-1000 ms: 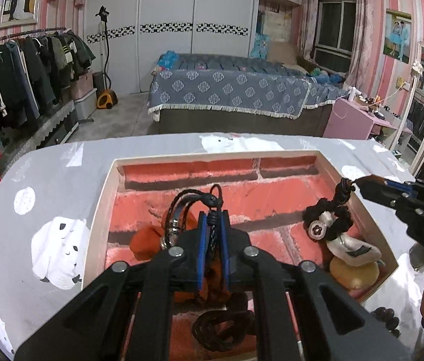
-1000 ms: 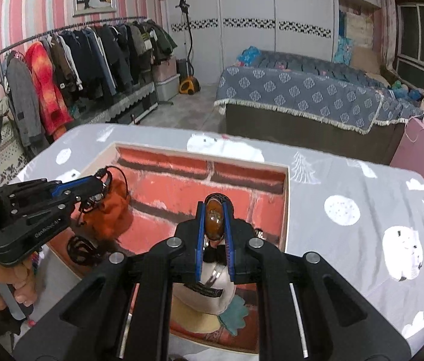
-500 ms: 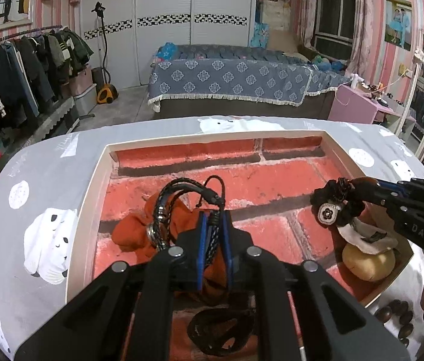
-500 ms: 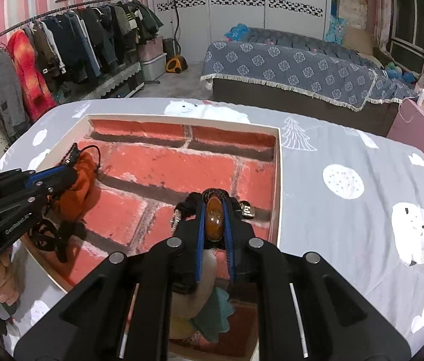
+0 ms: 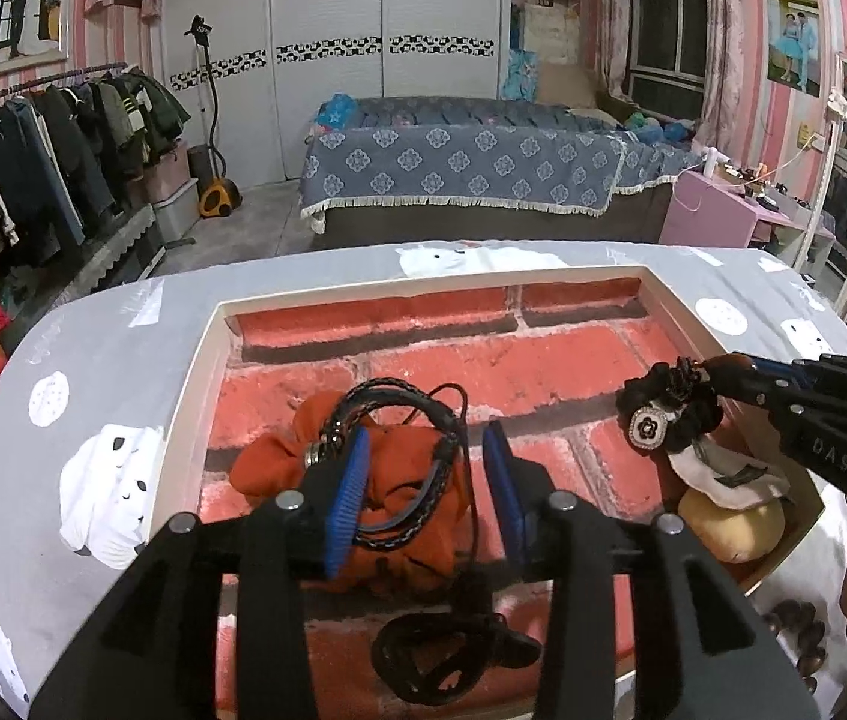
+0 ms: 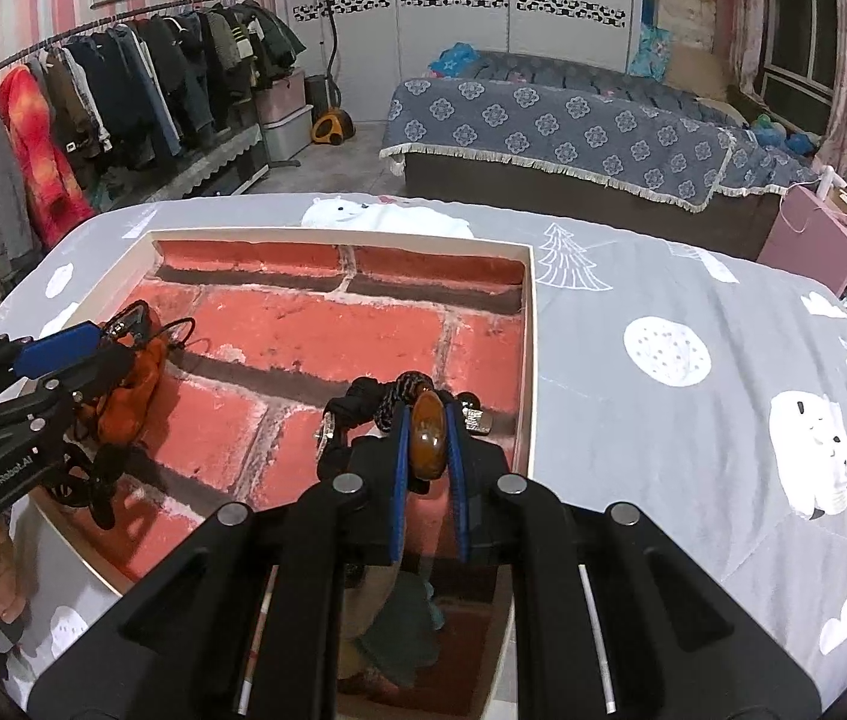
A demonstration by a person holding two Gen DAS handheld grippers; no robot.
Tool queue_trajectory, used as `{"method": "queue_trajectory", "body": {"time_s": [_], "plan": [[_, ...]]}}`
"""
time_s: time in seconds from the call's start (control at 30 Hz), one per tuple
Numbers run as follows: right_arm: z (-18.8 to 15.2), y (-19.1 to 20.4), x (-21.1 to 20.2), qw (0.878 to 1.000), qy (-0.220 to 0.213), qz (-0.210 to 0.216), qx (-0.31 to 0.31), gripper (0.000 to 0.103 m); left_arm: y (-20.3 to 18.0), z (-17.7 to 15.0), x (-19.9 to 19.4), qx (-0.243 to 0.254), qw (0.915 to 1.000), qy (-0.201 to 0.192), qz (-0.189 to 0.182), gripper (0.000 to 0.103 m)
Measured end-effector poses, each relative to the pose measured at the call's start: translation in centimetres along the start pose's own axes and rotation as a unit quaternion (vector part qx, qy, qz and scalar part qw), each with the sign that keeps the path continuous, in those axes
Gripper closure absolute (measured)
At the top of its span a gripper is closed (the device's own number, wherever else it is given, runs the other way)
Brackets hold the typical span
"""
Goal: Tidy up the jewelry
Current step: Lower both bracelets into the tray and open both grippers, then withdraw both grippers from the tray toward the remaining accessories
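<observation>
Your left gripper [image 5: 426,483] gapes wide over the limp black braided cord bracelet [image 5: 387,420] on the orange scrunchie [image 5: 405,480] inside the brick-print box [image 5: 207,348], right gripper [image 6: 429,450] pinches an amber bead [image 6: 428,441]; grab the stiff metal clasp, cord slips.

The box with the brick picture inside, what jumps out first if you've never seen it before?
The shallow white-rimmed box with its red brick-pattern floor grabs the eye, sitting on a grey polar-bear tablecloth. At its left side, an orange fabric scrunchie wrapped in a black braided cord bracelet lies between the fingers of the open left hand-held gripper. The right hand-held gripper pinches a glossy brown oval bead.
</observation>
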State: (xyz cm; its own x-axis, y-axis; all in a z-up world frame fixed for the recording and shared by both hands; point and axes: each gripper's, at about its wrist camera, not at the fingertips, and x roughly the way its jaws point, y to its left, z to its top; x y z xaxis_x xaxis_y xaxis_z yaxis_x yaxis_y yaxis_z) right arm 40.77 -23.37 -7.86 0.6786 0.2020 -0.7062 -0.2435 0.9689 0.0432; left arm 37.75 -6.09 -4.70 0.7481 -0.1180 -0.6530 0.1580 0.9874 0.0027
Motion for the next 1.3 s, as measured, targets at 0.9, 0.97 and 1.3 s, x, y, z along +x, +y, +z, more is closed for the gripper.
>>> {"method": "queue_trajectory", "body": {"time_s": [0.9, 0.97, 1.3], "plan": [[2.7, -1.6, -7.4, 0.995, -0.093, 0.003, 0.027, 0.017, 2.2, 3.2, -7.1, -0.034, 0.9938, -0.088, 0.059, 0.028], [2.8, -1.5, -8.1, 0.995, -0.101, 0.003, 0.025, 0.017, 2.2, 3.4, -7.9, -0.035, 0.9925, -0.095, 0.069, 0.028], [3.6, -1.0, -12.1, 0.989, -0.145, 0.004, 0.003, 0.011, 1.8, 3.8, -9.6, -0.029, 0.9905, -0.114, 0.072, 0.022]]}}
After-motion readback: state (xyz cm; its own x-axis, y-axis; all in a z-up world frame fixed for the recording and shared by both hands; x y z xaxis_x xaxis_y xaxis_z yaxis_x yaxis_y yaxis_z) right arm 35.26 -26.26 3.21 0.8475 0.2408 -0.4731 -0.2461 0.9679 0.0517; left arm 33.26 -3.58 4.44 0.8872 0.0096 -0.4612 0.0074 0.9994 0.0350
